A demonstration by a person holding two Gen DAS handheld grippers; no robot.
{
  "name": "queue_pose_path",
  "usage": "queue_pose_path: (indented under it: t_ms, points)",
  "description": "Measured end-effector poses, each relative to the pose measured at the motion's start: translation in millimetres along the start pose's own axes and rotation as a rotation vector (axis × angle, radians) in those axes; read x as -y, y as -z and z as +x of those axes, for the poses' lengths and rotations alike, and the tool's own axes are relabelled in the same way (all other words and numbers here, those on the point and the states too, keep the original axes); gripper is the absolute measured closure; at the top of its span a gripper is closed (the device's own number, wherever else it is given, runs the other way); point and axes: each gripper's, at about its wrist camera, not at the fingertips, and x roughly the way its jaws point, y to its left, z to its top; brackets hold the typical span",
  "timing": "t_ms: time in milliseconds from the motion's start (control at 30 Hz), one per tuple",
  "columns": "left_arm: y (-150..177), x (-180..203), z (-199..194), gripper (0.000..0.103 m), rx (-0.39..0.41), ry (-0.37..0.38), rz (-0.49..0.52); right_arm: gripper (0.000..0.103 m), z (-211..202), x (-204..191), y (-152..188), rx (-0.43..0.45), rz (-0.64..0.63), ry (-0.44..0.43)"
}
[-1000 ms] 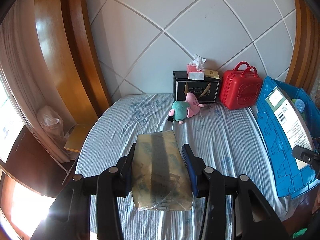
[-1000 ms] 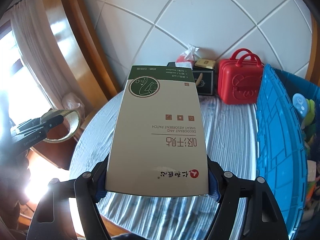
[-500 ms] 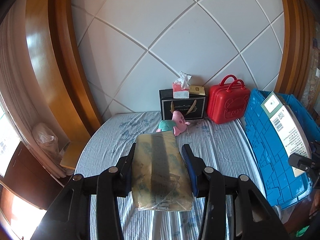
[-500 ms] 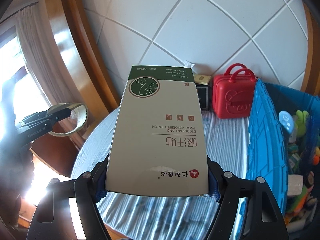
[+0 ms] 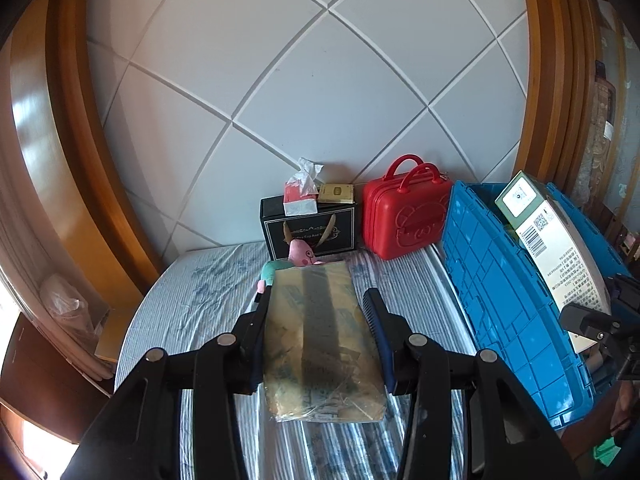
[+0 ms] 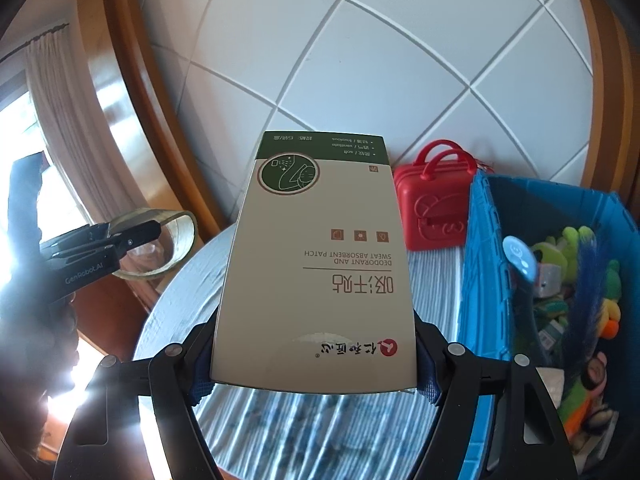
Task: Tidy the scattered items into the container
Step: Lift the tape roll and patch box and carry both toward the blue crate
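Above the striped bed (image 5: 208,300), my left claw (image 5: 316,312) clamps a tape roll (image 5: 320,340). My right claw (image 6: 314,360) grips a flat box (image 6: 320,264) beside the blue crate (image 6: 476,280).

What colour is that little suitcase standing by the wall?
Bright red, handles included, with a cartoon face embossed on its front. The small suitcase shows best in the left wrist view.

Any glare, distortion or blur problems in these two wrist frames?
Left wrist: fisheye bends the wall seams; sunlit roll of tape stays sharp. Right wrist: window glare washes out the lower left, leaving the left gripper a silhouette; the box print stays legible, the blue crate contents look soft.
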Motion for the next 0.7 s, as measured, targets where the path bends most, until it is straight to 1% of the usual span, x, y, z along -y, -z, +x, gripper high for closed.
queue_pose_path:
  t_ms: [100,200,367,467,700]
  points:
    - [-8,22,7,0.061,-0.008,0.025,0.013,0.026,-8,22,-2,0.012,0.018,0.010]
    - [-15,45,15,0.061,-0.014,0.033,0.039,0.026,-17,45,-4,0.023,0.034,0.023]
    - [-25,83,25,0.061,-0.022,0.050,0.077,0.026,-31,83,-2,0.038,0.067,0.048]
    - [-31,106,31,0.061,-0.028,0.072,0.097,0.026,-38,107,1,0.045,0.089,0.065]
    - [-48,159,46,0.061,-0.027,0.130,0.150,0.026,-55,157,12,0.057,0.135,0.130]
